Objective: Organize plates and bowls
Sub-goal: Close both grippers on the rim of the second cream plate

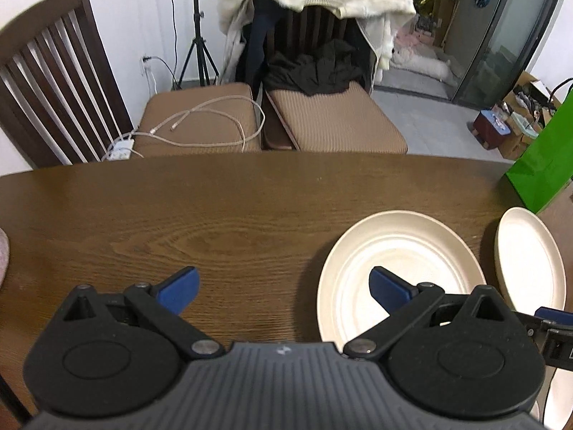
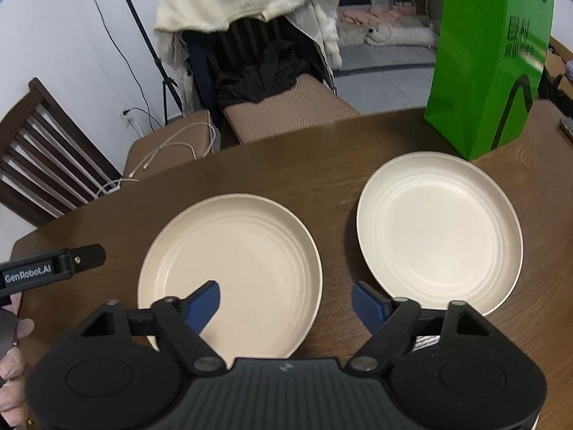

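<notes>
I see table [image 2: 322, 150], green bag [image 2: 490, 61] far right. Two plates flat, side by side: left plate [image 2: 232, 268], right plate [image 2: 440, 229]. My right gripper [image 2: 284, 304] apart, empty, over left plate's near-right rim. Left gripper [image 1: 284, 290] apart, empty.

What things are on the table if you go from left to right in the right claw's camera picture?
The other claw's tip → the left cream plate → the right cream plate → the green paper bag, which stands farther back.
</notes>
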`<state>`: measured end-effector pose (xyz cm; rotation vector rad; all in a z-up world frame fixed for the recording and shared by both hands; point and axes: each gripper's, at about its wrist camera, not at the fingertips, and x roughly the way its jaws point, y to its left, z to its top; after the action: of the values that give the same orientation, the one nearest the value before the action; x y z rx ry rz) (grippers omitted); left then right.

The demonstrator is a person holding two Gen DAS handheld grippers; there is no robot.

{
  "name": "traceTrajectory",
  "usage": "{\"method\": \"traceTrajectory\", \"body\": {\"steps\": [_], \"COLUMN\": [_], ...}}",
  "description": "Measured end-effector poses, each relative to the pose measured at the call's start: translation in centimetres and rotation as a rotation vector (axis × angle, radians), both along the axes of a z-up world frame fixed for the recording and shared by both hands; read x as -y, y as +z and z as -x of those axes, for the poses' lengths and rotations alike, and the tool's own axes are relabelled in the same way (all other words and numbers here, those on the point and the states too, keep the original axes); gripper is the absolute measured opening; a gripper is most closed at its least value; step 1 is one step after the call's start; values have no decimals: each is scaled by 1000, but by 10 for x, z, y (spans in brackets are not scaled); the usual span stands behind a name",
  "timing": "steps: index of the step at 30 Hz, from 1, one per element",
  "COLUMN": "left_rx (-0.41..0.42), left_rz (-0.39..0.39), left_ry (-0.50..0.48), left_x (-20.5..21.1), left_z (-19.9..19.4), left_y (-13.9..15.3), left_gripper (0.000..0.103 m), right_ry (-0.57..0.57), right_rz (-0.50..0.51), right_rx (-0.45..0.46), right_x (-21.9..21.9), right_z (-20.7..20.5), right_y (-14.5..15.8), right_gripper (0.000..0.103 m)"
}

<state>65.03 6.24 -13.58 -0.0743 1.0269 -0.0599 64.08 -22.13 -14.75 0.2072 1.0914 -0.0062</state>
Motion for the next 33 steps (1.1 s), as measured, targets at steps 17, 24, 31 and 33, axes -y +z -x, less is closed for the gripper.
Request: {"method": "traceTrajectory", "body": {"steps": [17, 24, 31, 33], "left_rx": [-119, -147, -148, -147], "left_rz": [40, 58, 60, 49], "left_ry": [-45, -54, -77, -80], "left_x": [16, 16, 24, 26], "left_z": [-19, -20, -22, -23], "left_y": [-55, -63, -60, -60], "left_gripper": [61, 35, 14, 13], "right_ry": [-90, -91, -86, -86], "right_rz": [-50, -82, -118, -122], "right_rx": [-82, -102, -103, -101], "right_x": [23, 21, 16, 16], "right_z": [-11, -14, -18, -19], "right_y": [-61, -73, -82, -82], "right_gripper": [40, 28, 20, 17]}}
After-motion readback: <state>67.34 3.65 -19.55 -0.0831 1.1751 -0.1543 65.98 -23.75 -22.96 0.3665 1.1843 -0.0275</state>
